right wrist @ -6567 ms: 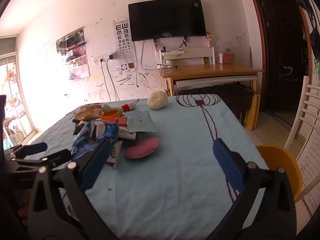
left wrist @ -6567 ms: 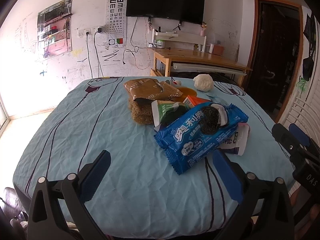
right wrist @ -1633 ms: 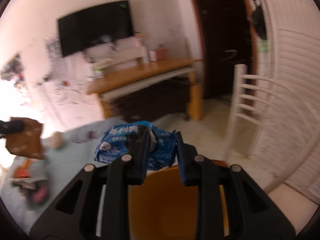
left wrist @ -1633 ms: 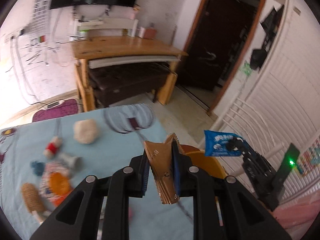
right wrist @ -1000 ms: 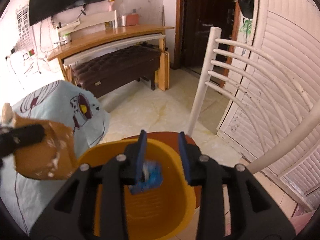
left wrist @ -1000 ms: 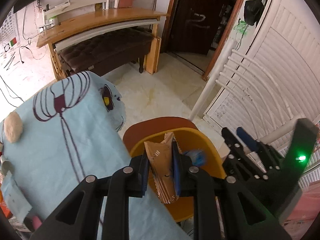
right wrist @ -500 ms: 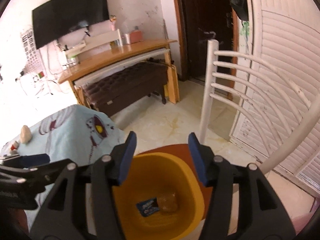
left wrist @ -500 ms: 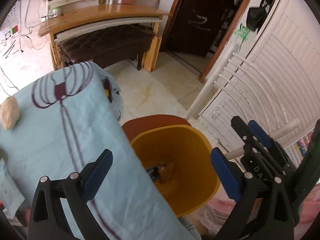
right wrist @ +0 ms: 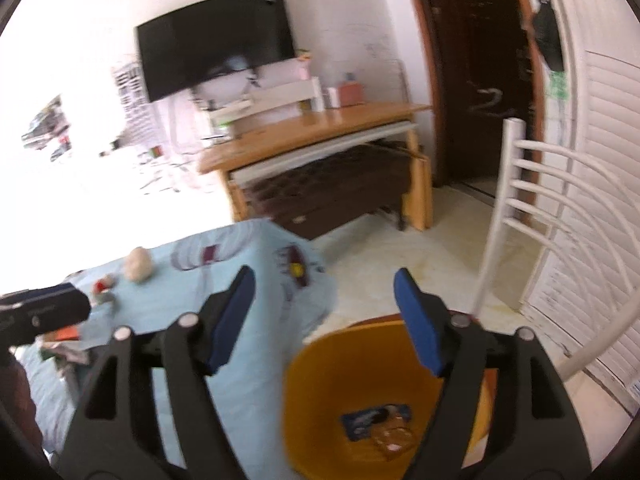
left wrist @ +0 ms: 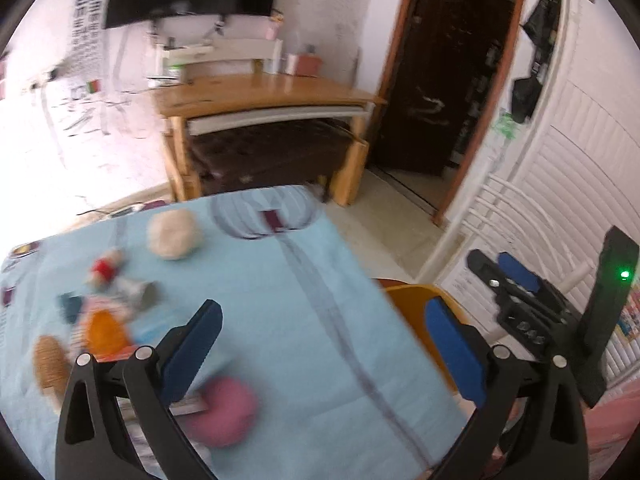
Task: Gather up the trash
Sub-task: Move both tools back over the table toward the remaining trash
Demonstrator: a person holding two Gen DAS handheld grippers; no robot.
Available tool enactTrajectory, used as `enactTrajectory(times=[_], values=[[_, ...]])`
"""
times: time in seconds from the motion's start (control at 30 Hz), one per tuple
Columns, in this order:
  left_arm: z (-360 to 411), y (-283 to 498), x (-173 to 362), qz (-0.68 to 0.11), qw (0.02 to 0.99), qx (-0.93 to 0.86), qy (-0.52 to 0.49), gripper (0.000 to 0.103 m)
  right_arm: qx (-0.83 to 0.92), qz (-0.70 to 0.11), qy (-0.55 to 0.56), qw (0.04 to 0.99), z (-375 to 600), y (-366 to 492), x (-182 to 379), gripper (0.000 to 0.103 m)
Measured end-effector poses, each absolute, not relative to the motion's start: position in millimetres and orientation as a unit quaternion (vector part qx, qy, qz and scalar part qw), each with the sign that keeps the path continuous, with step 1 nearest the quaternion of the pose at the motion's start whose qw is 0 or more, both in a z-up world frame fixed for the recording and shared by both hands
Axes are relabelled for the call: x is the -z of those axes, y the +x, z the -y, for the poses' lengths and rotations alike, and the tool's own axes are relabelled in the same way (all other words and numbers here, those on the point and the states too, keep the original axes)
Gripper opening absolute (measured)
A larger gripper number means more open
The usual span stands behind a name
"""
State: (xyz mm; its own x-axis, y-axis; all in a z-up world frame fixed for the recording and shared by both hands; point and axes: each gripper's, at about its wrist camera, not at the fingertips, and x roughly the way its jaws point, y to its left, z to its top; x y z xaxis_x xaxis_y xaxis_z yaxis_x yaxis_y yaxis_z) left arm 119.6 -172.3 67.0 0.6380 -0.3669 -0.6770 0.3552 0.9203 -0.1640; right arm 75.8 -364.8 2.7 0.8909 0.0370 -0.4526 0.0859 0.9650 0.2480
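Two hand-held grippers, both mine, both empty. Left hand-held gripper: jaws wide apart, nothing between them, aimed over the counter beside the yellow bin. Right hand-held gripper: jaws opening, nothing between the pads, hanging above the bin's rim.

Trash already in the bin: blue wrapper and brown packet, lying together on its floor.

Trash left on the counter, well away from the bin: pink item, orange piece, red-and-white scrap, straw-coloured pad, pale crumpled ball.

Risks, as I judge them: the view is blurred, so a hasty reach may close on the cloth instead of a scrap; light wrappers may slip from smooth pads on the carry; the bin sits below the counter's edge, so a wide swing could knock it or drop litter on the floor.

Surface: pale blue cloth with dark line drawing, wrinkled. Room, beyond the bin: white slatted chair, wooden desk, wall television, dark door, tiled floor.
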Motion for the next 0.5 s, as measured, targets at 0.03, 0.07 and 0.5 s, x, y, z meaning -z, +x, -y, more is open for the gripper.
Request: enactTrajectory(times=[0.03, 0.07, 0.5], values=[[156.6, 117.8, -69.7, -0.371, 0.909, 0.187, -0.012, 0.096, -0.006, -0.231, 0.132, 0.964, 356.3, 75.9, -5.3, 0.075], [145.3, 115.9, -70.8, -0.369, 0.913, 0.176, -0.014, 0.096, -0.026, -0.23, 0.132, 0.964, 345.7, 75.2, -7.0, 0.075], [-7.0, 127.5, -62.9, -0.374, 0.925, 0.004, -0.067, 0.096, -0.178, -0.263, 0.11, 0.942, 251.1, 81.3, -0.2, 0.076]])
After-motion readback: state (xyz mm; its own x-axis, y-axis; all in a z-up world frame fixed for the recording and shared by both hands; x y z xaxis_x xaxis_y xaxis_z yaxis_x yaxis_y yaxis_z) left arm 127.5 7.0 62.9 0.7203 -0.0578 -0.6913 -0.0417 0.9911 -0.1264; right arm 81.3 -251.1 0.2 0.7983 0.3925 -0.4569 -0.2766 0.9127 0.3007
